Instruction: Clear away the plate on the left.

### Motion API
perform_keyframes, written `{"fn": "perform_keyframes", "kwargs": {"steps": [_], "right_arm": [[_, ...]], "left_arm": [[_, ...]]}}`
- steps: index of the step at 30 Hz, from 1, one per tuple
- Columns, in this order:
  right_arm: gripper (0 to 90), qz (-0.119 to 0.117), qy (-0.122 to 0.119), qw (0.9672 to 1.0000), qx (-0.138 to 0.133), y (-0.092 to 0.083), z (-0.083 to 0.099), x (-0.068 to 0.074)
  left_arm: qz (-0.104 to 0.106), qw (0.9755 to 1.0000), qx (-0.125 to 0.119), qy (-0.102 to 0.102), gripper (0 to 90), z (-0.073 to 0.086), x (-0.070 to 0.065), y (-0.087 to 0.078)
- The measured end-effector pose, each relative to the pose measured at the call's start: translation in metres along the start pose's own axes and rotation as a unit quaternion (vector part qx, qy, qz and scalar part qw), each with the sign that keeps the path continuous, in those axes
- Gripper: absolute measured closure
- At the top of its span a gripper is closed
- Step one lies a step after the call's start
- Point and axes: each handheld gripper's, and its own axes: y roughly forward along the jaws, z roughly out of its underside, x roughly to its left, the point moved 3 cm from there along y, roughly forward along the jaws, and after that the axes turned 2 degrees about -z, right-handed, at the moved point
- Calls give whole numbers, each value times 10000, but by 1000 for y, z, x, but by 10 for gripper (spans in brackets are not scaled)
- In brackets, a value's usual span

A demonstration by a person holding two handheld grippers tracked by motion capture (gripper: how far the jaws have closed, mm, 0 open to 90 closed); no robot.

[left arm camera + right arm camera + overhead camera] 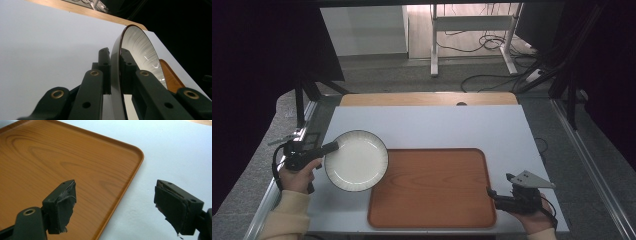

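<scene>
A white plate with a dark rim [356, 161] lies over the far left corner of the wooden tray [432, 195]. My left gripper [332, 146] is shut on the plate's left rim. In the left gripper view the plate [140, 47] stands edge-on between the two jaws of that gripper [114, 53], one pad on each face. Whether the plate rests on the tray or hangs just above it I cannot tell. My right gripper [490, 194] stands open at the tray's near right corner. In the right gripper view its jaws [115, 202] straddle the tray's edge [117, 195] with nothing between them.
The tray lies on a white tabletop [437, 125] with a wooden strip [427, 98] along the far edge. Metal rails [592, 170] run down both sides. Beyond the table are desk legs [434, 45] and floor cables [492, 80].
</scene>
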Motion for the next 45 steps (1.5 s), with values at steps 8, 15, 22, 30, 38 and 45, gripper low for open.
{"fn": "perform_keyframes", "kwargs": {"steps": [8, 15, 22, 30, 38, 45], "right_arm": [[182, 9, -2, 10000, -3, -1, 0, 0], [183, 3, 9, 10000, 12, 0, 0, 0], [183, 7, 18, 10000, 25, 0, 0, 0], [184, 15, 42, 10000, 46, 1, 1, -1], [184, 22, 47, 10000, 51, 1, 1, -1], [184, 26, 53, 10000, 46, 0, 1, -2]], "left_arm": [[85, 9999, 86, 71, 822, 1, -10, 10], [152, 9998, 119, 95, 822, 1, -15, 15], [210, 9996, 172, 120, 822, 2, -21, 21], [253, 9993, 230, 155, 821, 2, -28, 30], [344, 9987, 310, 212, 821, 2, -38, 40], [376, 9983, 371, 249, 820, 3, -43, 46]]}}
